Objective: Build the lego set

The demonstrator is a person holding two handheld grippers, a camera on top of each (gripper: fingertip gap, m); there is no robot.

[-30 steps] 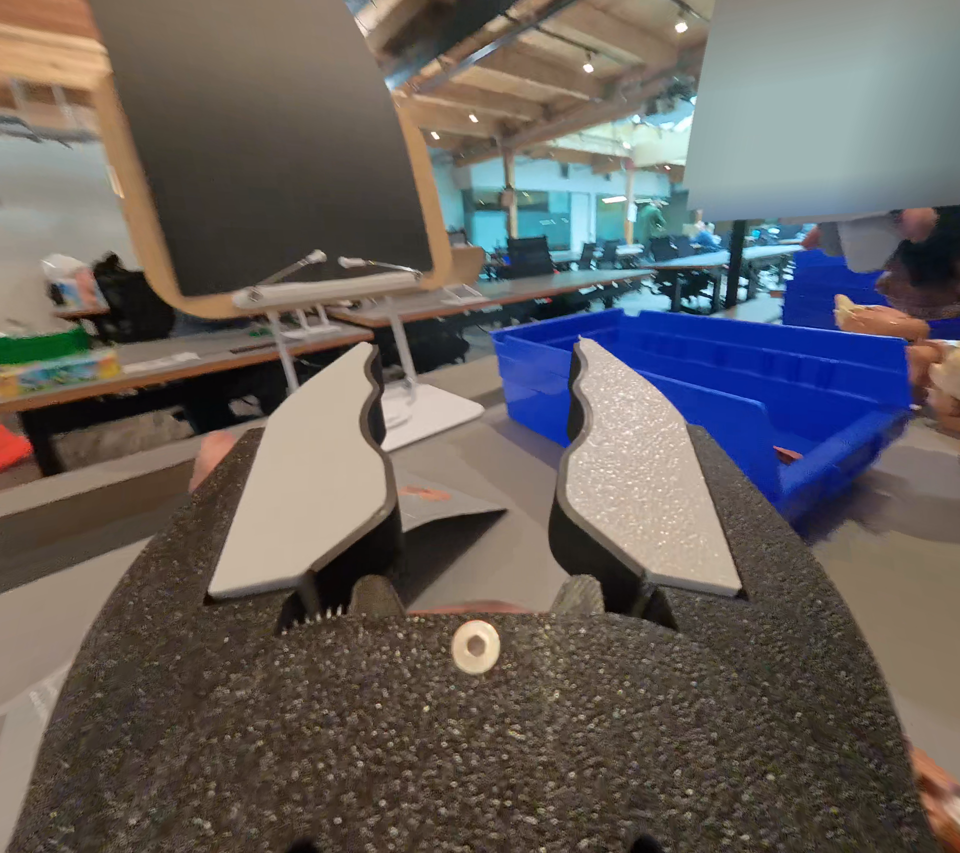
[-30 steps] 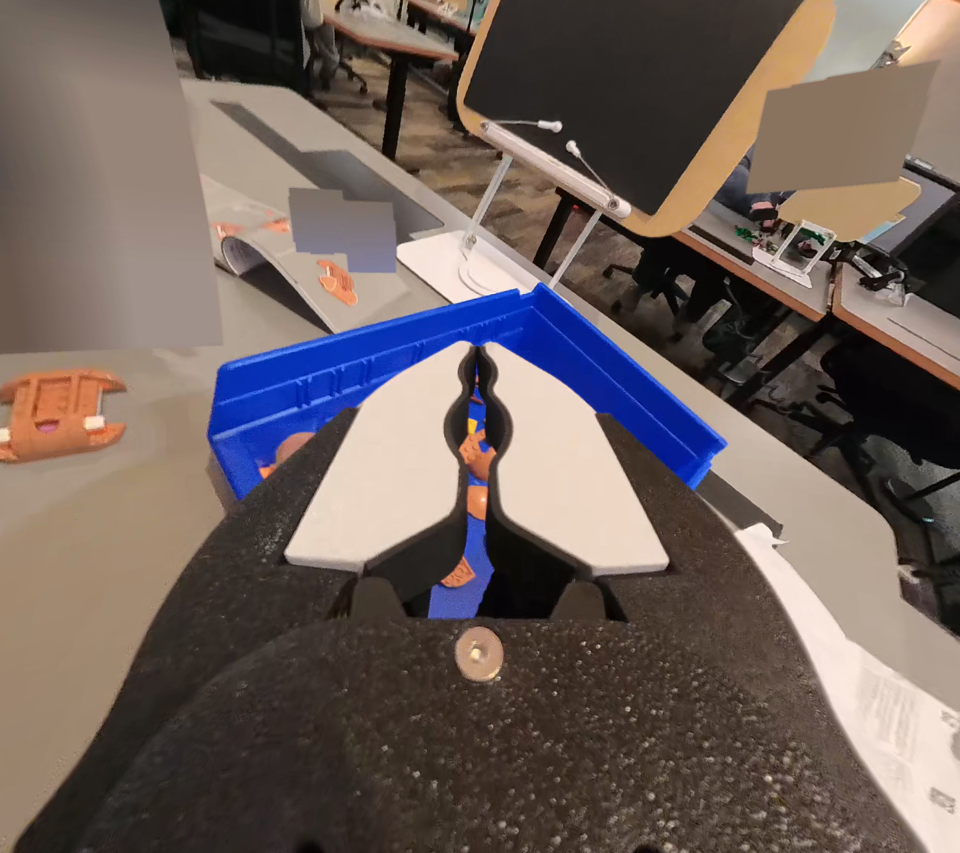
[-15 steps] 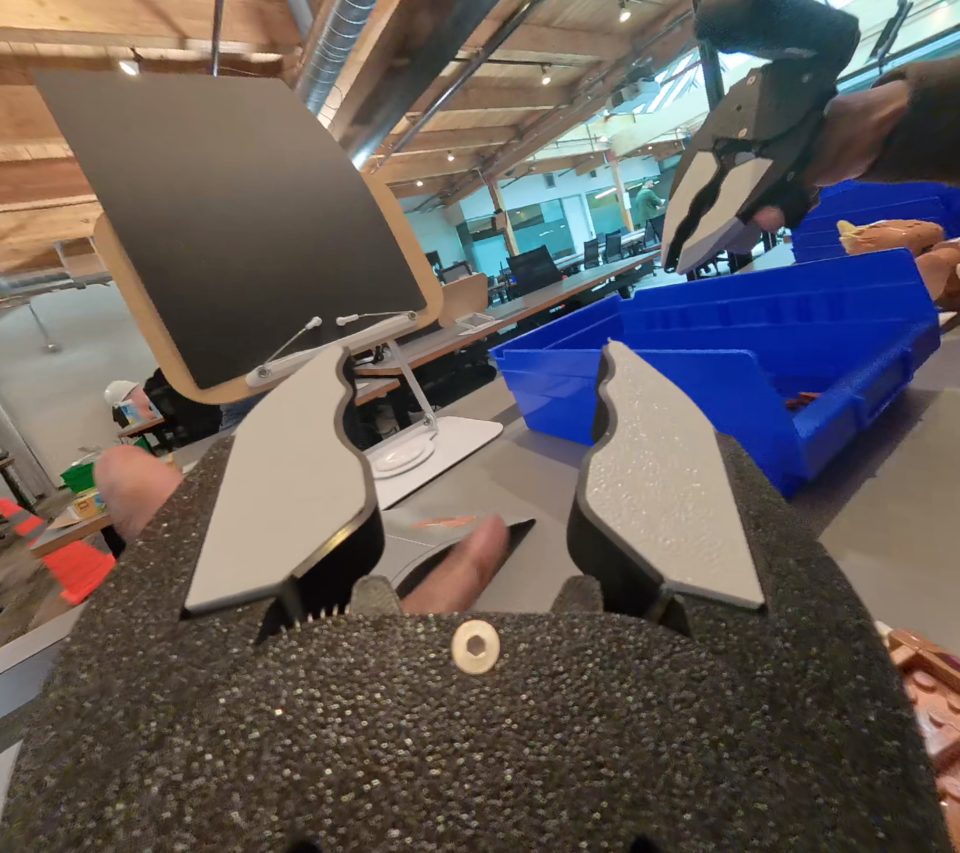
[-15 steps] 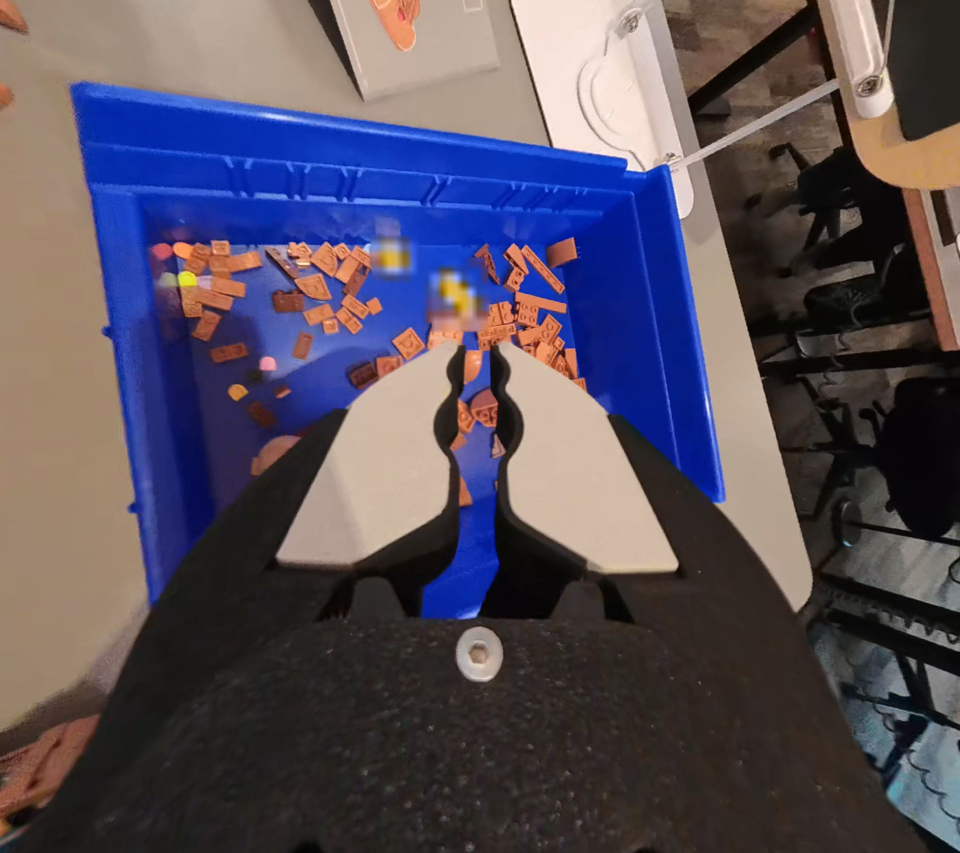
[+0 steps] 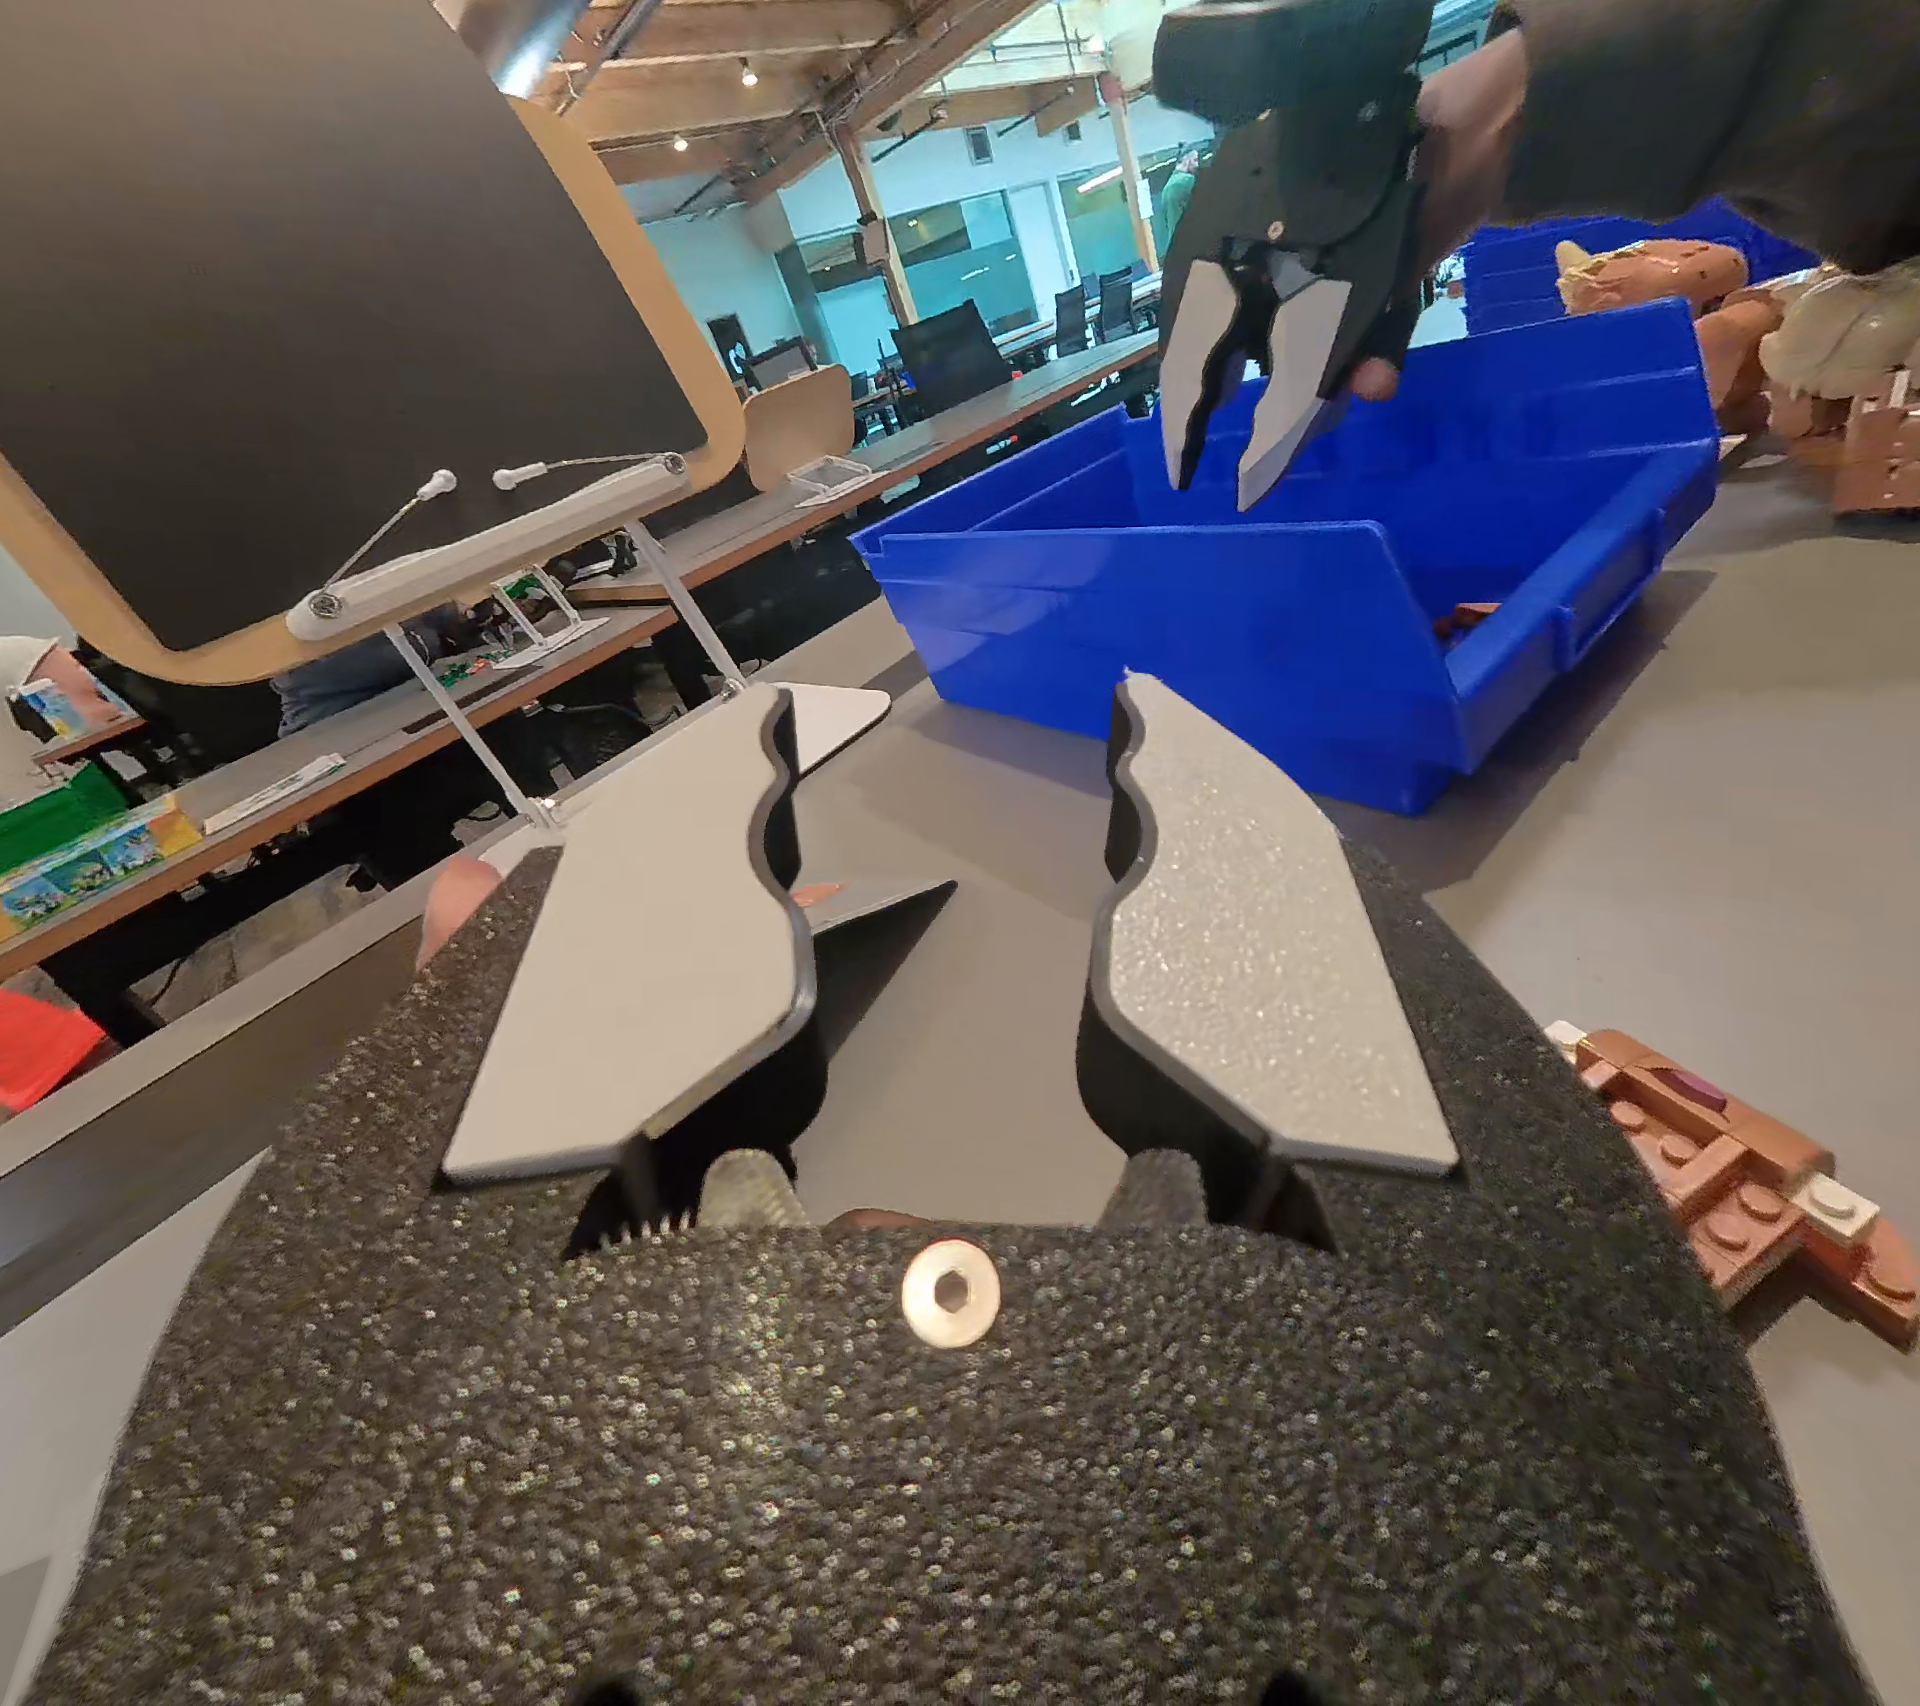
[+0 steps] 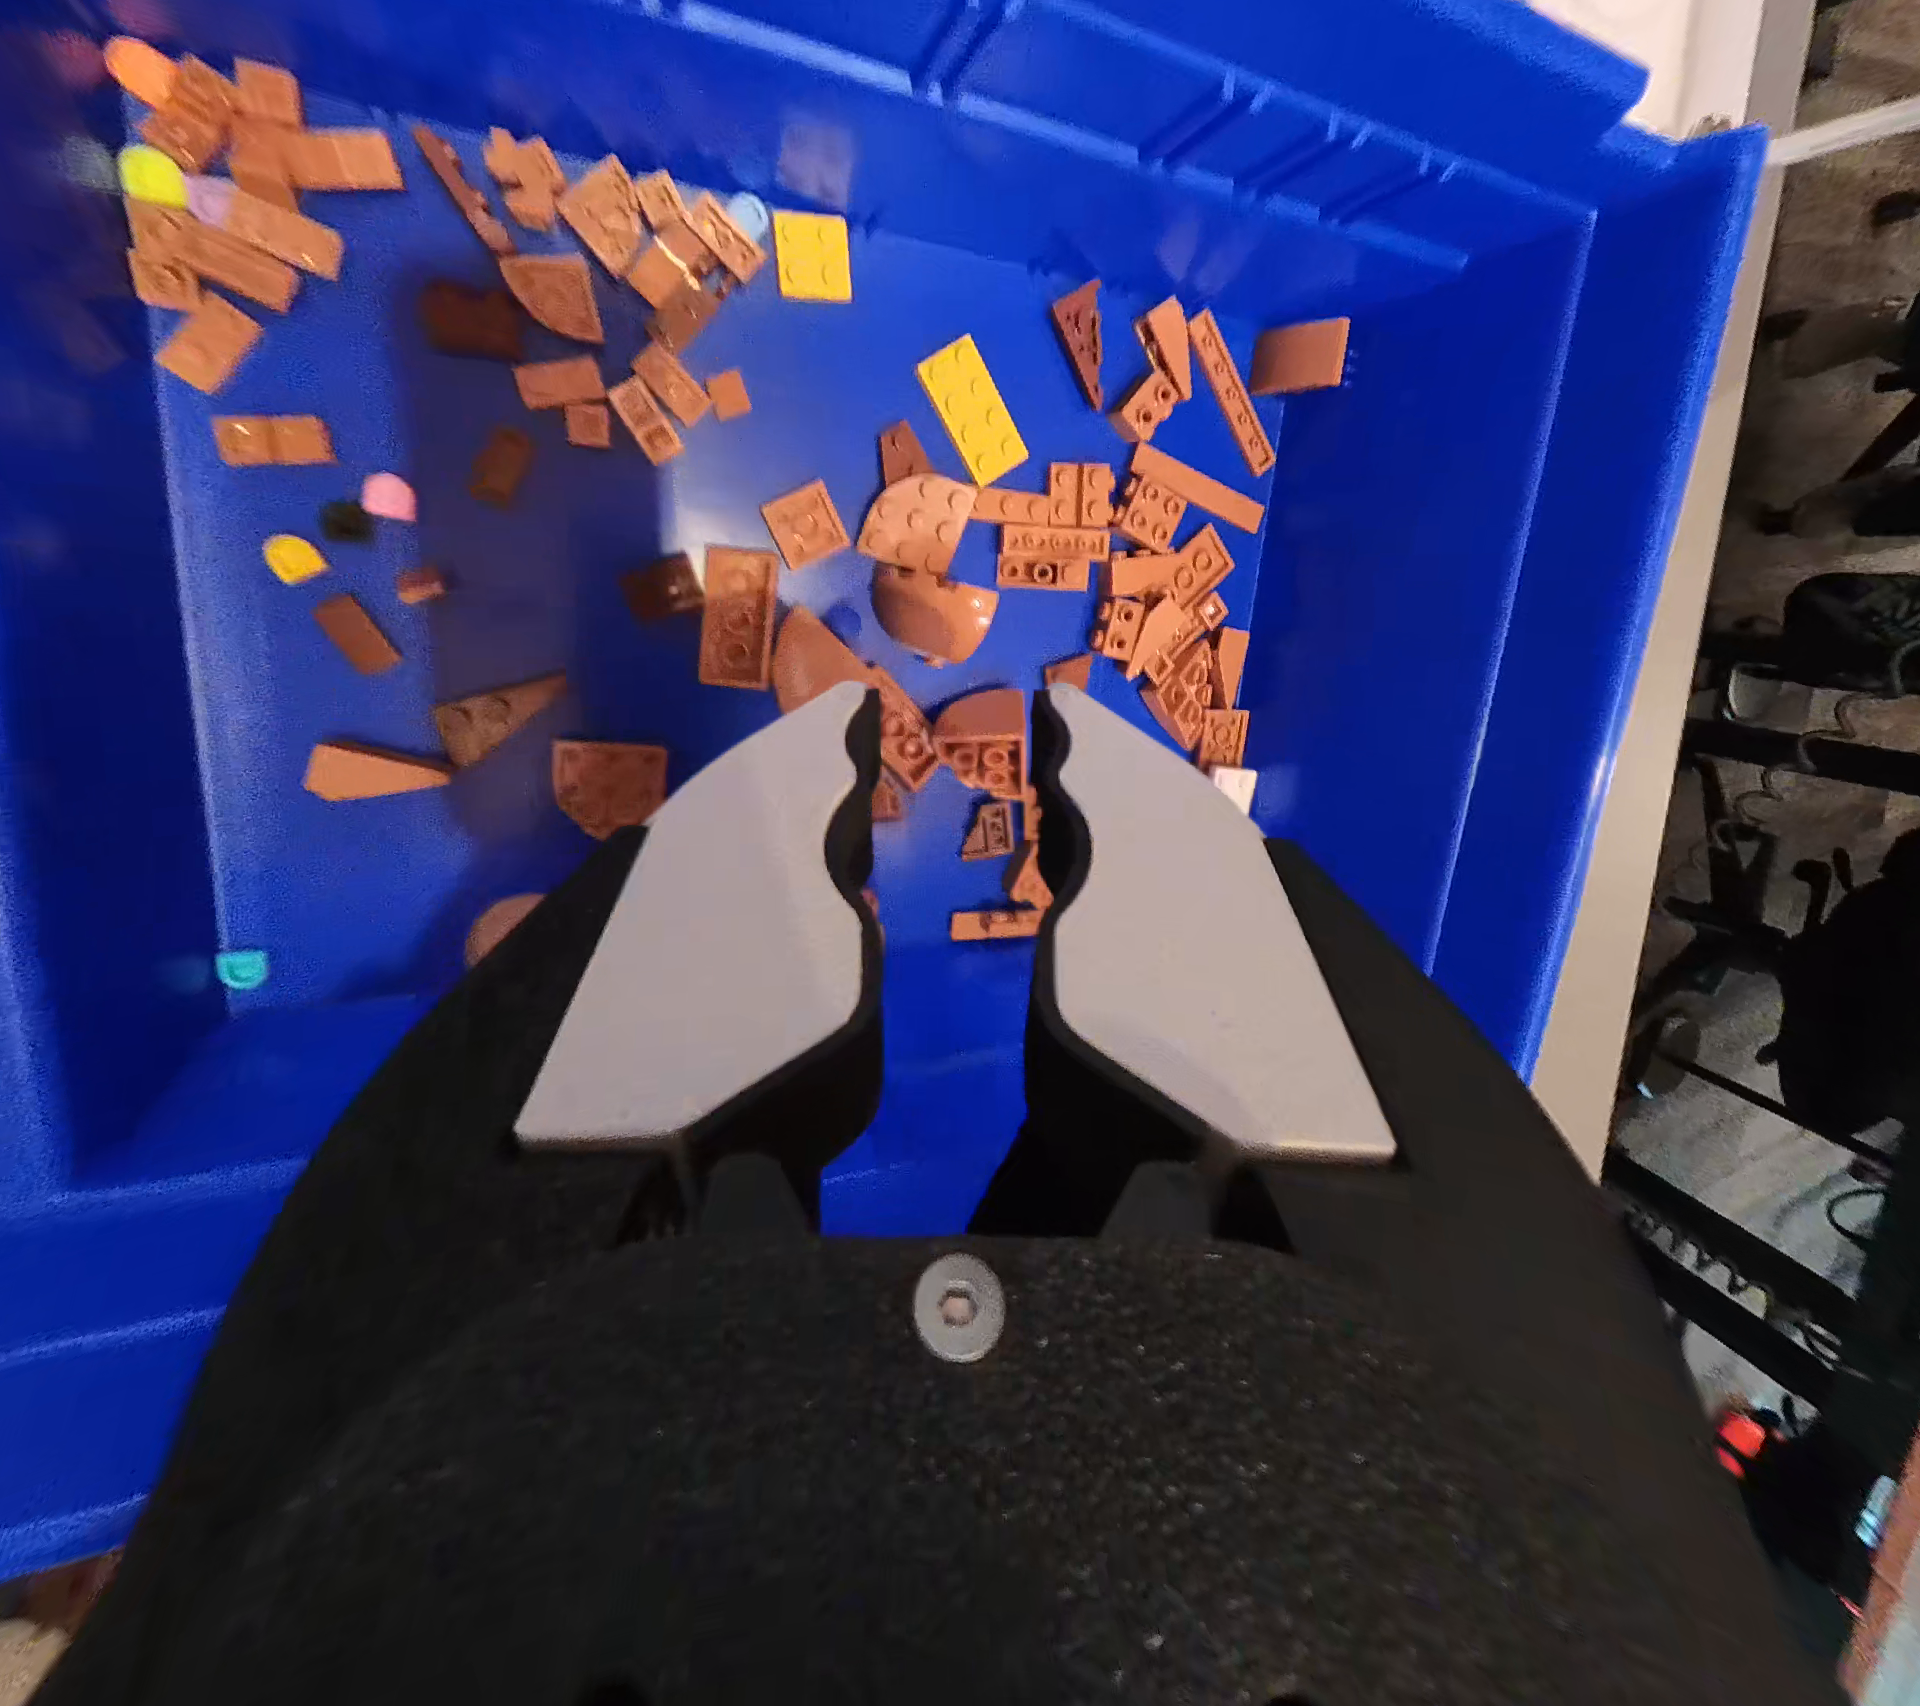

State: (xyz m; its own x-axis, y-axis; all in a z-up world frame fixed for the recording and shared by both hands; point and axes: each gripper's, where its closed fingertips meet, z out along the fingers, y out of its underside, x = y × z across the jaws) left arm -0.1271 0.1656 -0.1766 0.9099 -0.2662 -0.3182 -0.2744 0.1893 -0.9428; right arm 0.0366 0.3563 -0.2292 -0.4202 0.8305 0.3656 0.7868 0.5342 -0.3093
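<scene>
While the right gripper (image 6: 951, 737) is pointing steeply down into the blue bin (image 6: 1507, 617), its grey fingers (image 6: 727, 918) are standing apart with nothing between them, the tips hanging over a cluster of brown lego pieces (image 6: 971, 747) near the bin's right wall. Loose parts are lying scattered across the bin floor: mostly brown plates, wedges and rounded pieces (image 6: 925, 607), two yellow plates (image 6: 971, 409), and a few small pink, yellow and teal bits toward the left side, where the picture is blurring and their shapes are hard to make out. How far the tips are hanging above the pieces cannot be told from this angle.

Seen from the left wrist camera, the right gripper (image 5: 1226, 477) is hovering over the open top of the blue bin (image 5: 1247, 648), held by a hand in a dark sleeve (image 5: 1714, 118). The left gripper (image 5: 951, 700) is sitting low over the grey table (image 5: 1662, 825), its jaws gaping wide and holding nothing. Just to its right, a partly built brown lego assembly (image 5: 1745, 1178) is resting on the table. A booklet (image 5: 883, 903) is lying ahead between the fingers, and a dark board on a white stand (image 5: 312, 254) is leaning at the table's far edge. More brown built sections (image 5: 1662, 285) are sitting beyond the bin.
</scene>
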